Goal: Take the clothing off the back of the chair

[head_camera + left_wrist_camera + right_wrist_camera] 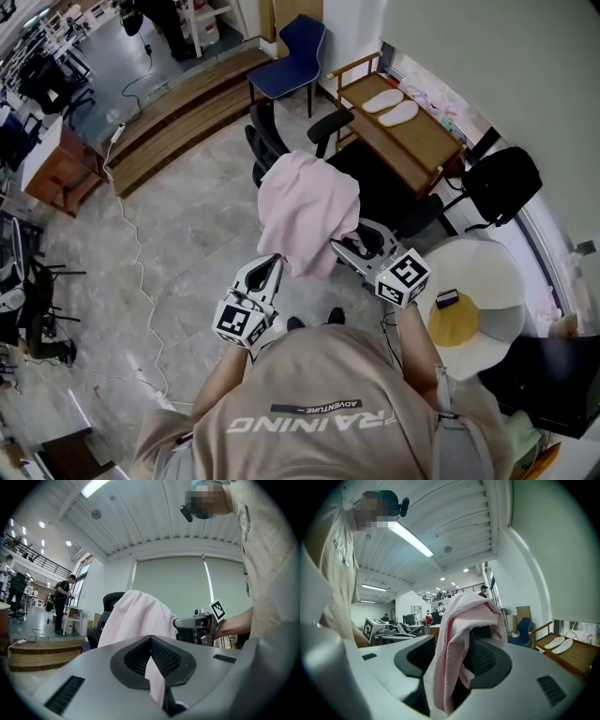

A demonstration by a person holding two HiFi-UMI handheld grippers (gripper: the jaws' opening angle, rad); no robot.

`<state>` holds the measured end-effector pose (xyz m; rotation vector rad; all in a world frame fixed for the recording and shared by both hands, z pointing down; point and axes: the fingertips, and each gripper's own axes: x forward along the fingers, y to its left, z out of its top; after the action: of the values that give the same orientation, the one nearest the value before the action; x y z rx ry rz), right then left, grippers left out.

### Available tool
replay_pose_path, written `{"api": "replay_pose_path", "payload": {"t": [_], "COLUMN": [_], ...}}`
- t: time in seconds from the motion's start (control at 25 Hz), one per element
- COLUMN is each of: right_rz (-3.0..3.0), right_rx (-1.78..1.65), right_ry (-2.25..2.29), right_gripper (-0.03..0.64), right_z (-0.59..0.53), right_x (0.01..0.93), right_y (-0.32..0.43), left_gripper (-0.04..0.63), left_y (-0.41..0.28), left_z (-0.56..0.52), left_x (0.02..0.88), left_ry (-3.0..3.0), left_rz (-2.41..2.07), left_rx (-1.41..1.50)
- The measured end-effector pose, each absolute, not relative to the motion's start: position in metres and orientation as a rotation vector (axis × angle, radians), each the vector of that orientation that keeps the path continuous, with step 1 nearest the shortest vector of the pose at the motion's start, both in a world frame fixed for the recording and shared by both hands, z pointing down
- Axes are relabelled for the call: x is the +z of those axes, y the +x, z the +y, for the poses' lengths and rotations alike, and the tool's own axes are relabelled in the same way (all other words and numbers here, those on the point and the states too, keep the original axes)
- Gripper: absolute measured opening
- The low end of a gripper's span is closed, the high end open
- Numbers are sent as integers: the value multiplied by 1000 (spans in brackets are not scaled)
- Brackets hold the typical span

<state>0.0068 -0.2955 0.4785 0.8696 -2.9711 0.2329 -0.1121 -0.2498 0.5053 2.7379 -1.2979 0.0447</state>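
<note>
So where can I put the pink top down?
The grey floor left of the black office chair is bare, with only a white cable crossing it. The round white table has room beyond the yellow item. Toward the wall it is crowded: wooden bench, second black chair.

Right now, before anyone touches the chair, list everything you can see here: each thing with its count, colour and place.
garment: one, pink, draped over a chair back
office chairs: two, black; one under the garment, one by the wall
side chair: one, blue, far side
bench: one, wooden, beside the side chair
slippers: two, white, on the bench
round table: one, white, lower right
left gripper: grey, shut on the garment
right gripper: grey, jaws apart, garment hanging between
</note>
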Motion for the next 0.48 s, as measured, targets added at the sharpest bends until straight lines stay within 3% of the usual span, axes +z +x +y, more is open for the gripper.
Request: {"api": "replay_pose_path", "payload": {"t": [0.48], "right_rz": [-2990], "right_rx": [204], "right_ry": [749], "right_gripper": [224], "right_z": [-322], "right_x": [467], "right_y": [-48], "left_gripper": [12], "left_y": [-138], "left_z": [-249], "left_x": [499], "left_ry": [2724], "left_rz": [-1394], "left_rx": [31]}}
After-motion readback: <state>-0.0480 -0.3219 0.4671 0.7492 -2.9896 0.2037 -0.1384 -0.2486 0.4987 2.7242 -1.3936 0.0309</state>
